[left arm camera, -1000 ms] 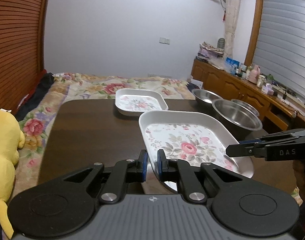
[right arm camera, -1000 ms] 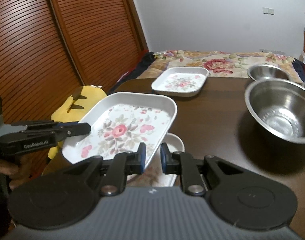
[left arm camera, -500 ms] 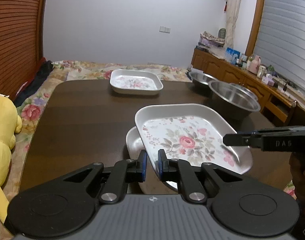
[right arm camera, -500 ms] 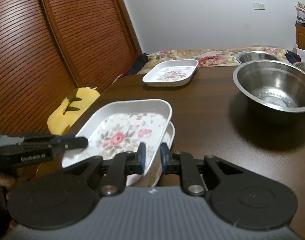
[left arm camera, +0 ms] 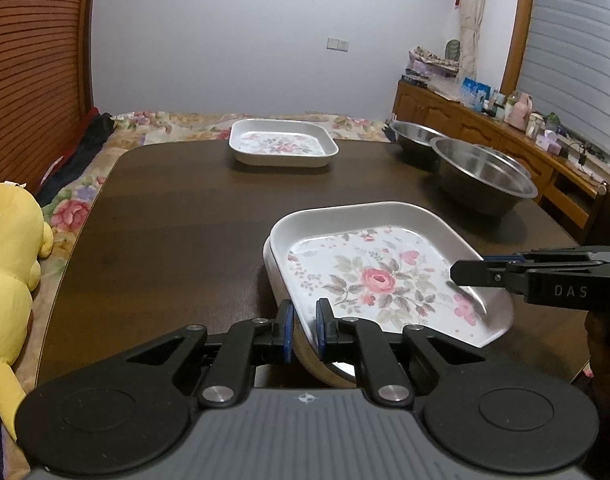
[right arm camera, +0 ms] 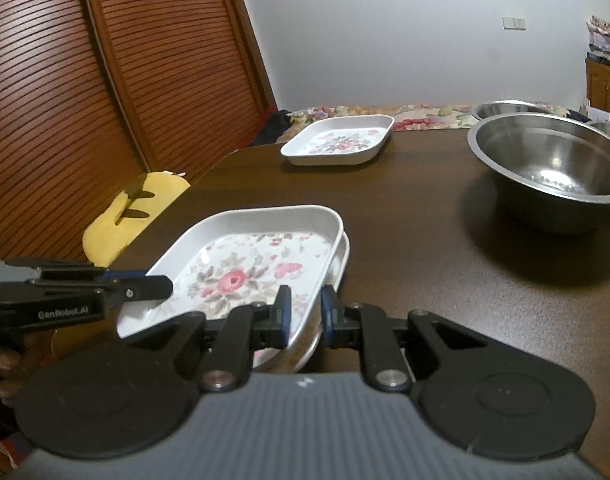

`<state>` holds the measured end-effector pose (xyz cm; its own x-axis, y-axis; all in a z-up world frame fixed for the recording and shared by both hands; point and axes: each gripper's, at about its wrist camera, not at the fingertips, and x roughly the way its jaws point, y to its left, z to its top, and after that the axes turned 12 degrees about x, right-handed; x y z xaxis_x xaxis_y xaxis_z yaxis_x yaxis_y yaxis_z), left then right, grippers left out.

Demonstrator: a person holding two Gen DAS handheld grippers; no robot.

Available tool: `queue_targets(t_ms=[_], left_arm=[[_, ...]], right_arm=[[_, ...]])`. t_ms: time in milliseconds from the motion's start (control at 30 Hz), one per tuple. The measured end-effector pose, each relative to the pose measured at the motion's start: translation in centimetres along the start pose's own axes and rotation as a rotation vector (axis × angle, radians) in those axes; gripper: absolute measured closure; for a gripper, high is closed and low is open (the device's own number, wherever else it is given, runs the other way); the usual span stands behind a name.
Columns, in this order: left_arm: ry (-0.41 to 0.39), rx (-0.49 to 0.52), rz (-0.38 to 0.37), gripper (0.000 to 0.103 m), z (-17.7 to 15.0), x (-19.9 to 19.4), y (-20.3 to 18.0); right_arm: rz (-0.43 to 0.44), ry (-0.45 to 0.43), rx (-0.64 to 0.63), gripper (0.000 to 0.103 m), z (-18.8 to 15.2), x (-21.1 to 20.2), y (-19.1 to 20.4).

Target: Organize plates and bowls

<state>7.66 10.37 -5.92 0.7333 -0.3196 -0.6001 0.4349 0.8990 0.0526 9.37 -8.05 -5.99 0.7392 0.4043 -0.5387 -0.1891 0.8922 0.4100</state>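
Observation:
A white rectangular tray with a rose print (left arm camera: 379, 276) (right arm camera: 241, 276) sits low over the near part of the dark table (left arm camera: 165, 220), nested on a white dish (left arm camera: 268, 258) (right arm camera: 345, 254) beneath it. My left gripper (left arm camera: 304, 330) is shut on the tray's near-left rim. My right gripper (right arm camera: 305, 318) is shut on the opposite rim. Each also shows side-on in the other view: the right gripper (left arm camera: 457, 274) and the left gripper (right arm camera: 165, 286). A second floral tray (left arm camera: 283, 144) (right arm camera: 339, 142) rests at the far side.
A large steel bowl (left arm camera: 481, 172) (right arm camera: 553, 168) stands on the right of the table, a smaller steel bowl (left arm camera: 415, 134) (right arm camera: 505, 110) behind it. A yellow plush toy (left arm camera: 5, 260) (right arm camera: 133, 216) lies off the left edge. A bed lies beyond the table, a wooden sideboard to the right.
Both grippers have come down with the floral tray between them. It has sunk from above the table onto the white dish underneath.

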Motion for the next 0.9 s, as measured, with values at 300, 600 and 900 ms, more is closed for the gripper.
queue_targets(t_ms=[300,600,900], left_arm=[[-0.002,0.024,0.031,0.089,-0.31,0.33,-0.49],[0.005,0.016,0.028,0.088,-0.80,0.63,-0.52],[0.014,0.012,0.027,0.088,-1.00,0.91,-0.40]], right_arm=[[-0.015,-0.013,-0.020,0.085,-0.52,-0.01,0.04],[-0.010,-0.011,-0.012,0.085,-0.75,-0.19,-0.13],[-0.009,0.009,-0.002,0.084,-0.88,0.11,-0.29]])
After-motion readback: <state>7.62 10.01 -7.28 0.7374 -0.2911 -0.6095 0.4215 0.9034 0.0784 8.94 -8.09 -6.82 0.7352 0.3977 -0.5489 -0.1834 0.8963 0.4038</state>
